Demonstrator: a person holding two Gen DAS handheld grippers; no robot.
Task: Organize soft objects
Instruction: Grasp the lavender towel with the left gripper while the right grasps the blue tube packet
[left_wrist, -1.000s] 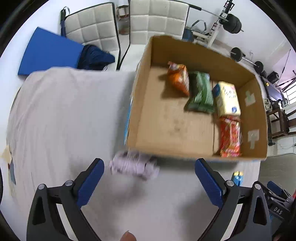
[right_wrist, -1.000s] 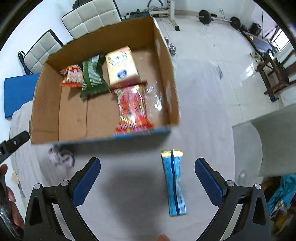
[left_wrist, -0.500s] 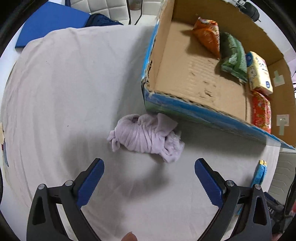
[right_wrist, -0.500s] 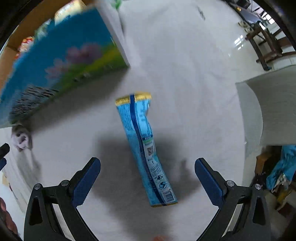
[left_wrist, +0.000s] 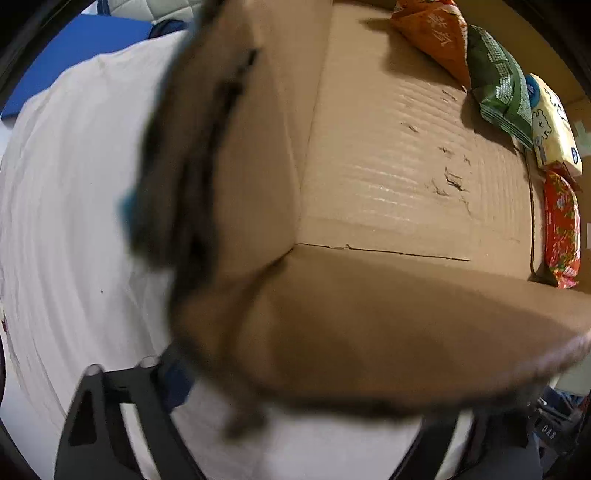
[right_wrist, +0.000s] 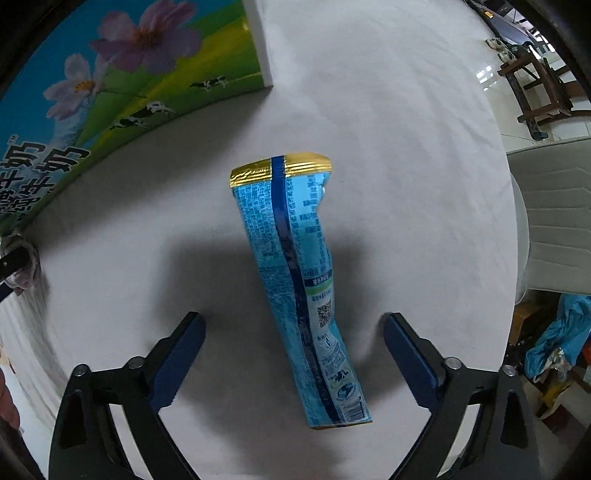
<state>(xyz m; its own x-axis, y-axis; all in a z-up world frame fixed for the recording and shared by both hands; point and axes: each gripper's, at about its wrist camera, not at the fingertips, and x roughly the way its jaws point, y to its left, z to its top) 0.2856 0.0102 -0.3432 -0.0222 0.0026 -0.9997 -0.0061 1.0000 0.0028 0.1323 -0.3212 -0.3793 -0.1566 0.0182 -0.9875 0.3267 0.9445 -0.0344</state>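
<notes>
A long blue snack pouch (right_wrist: 301, 291) with a gold top seal lies on the white cloth. My right gripper (right_wrist: 293, 360) is open, its blue pads either side of the pouch's lower half, not touching it. The cardboard box (left_wrist: 388, 177) fills the left wrist view, its near corner blurred close to the lens and hiding my left gripper's tips; only the left finger (left_wrist: 166, 380) shows. A lilac cloth bundle (right_wrist: 26, 273) lies at the far left of the right wrist view, with the left gripper's black tip over it.
Inside the box lie an orange packet (left_wrist: 432, 33), a green packet (left_wrist: 498, 92), a yellow-white packet (left_wrist: 554, 136) and a red packet (left_wrist: 561, 229). The box's printed outer wall (right_wrist: 122, 92) stands left of the pouch. A chair (right_wrist: 554, 206) stands beyond the table's right edge.
Both grippers have dropped closer to the table. The left one moved against the box corner, losing sight of the lilac bundle. The right one closed in around the blue pouch.
</notes>
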